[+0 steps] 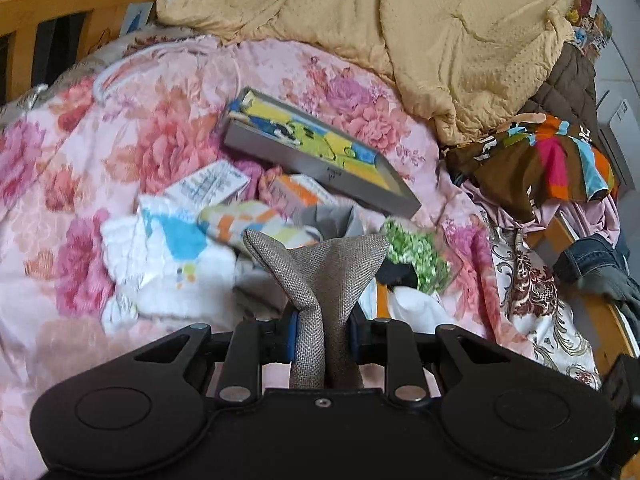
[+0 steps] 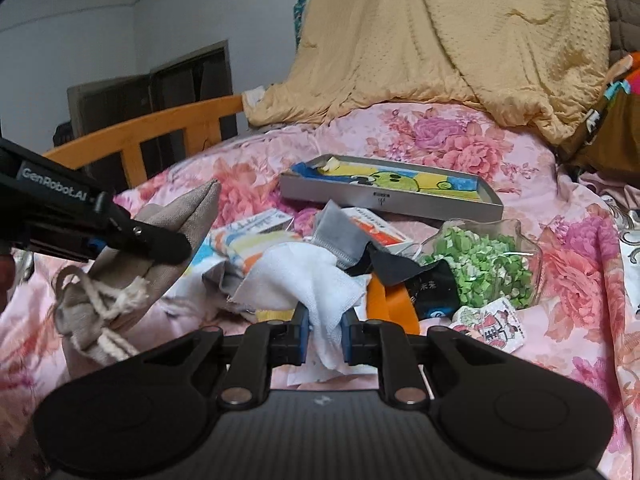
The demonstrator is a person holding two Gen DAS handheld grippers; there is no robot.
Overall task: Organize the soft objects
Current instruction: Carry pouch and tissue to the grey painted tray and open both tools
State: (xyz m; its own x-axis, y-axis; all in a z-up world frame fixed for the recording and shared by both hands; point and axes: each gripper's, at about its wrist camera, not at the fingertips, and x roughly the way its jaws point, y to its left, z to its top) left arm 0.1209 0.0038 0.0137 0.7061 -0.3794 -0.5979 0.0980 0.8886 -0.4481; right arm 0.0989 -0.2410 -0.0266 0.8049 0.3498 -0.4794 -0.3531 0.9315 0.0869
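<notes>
Right gripper (image 2: 324, 334) is clamped on a white gauze cloth (image 2: 308, 276) near the pile, left gripper (image 1: 322, 336) pinches a grey drawstring pouch (image 1: 320, 272); I'd lift both slowly so neither snags neighbours.

Both views are taken close above the bed (image 1: 100, 152), angled downward; the tray (image 1: 320, 152) (image 2: 392, 196) and clutter are shared.

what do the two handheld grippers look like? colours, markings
Both the left gripper and right gripper are matte black, with blue pads inside the fingers, silver pivot pins on the linkage bars and round raised discs on the wide body. From the right wrist view, the left gripper carries white "GenRobot.AI" lettering on its side.
</notes>
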